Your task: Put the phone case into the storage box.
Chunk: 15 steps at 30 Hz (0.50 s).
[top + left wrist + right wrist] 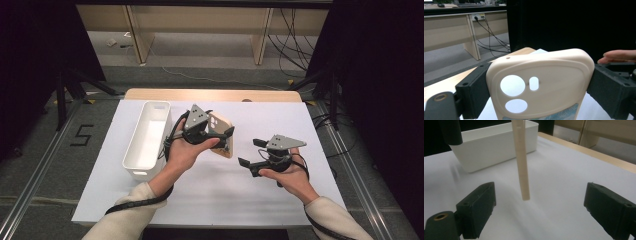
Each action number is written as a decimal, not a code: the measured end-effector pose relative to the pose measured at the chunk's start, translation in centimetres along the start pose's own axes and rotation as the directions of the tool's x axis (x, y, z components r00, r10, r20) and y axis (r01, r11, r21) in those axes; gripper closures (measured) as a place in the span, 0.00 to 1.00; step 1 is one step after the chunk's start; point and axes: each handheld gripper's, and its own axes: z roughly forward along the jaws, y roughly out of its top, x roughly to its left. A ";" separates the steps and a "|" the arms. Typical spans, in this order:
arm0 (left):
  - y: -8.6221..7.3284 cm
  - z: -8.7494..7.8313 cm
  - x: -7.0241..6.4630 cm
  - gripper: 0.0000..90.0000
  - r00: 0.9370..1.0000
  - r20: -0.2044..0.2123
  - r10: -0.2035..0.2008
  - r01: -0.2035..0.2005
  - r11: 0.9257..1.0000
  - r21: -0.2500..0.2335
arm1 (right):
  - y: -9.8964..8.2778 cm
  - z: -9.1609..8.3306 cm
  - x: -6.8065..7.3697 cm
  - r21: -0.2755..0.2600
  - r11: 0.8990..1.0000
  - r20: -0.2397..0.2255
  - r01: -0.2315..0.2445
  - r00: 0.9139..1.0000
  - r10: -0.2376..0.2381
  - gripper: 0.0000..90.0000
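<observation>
A cream phone case with round camera cut-outs hangs above the white table sheet, and my left gripper is shut on it across its width. In the left gripper view the case spans the gap, both black jaws pressing its side edges. My right gripper stands open to the right of the case, jaws pointing at it with nothing between them. From the right gripper view the case appears edge-on, hanging a little above the sheet and beyond the wide-spread jaws of that gripper.
A long white bin lies on the left part of the sheet, also behind the case in the right gripper view. Bare wooden table edge runs along the far side. Dark stands and cables flank the table.
</observation>
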 end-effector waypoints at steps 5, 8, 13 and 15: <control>0.1 -0.4 0.4 0.12 1.000 0.000 0.015 -0.015 1.000 -0.007 | -0.3 -1.1 -0.2 -0.018 1.000 0.010 0.003 1.000 -0.002 0.11; 0.1 -0.7 0.6 0.12 1.000 -0.008 0.018 -0.018 1.000 -0.007 | -0.4 -1.7 -0.2 -0.028 1.000 0.015 0.000 1.000 0.000 0.10; 0.3 -1.2 1.0 0.12 1.000 -0.015 0.019 -0.019 1.000 -0.009 | -0.8 -2.4 -0.3 -0.030 1.000 0.020 0.009 1.000 -0.008 0.09; 0.4 -1.3 1.1 0.12 1.000 -0.019 0.017 -0.017 1.000 -0.012 | -1.0 -2.6 -0.3 -0.033 0.999 0.024 0.010 1.000 -0.009 0.09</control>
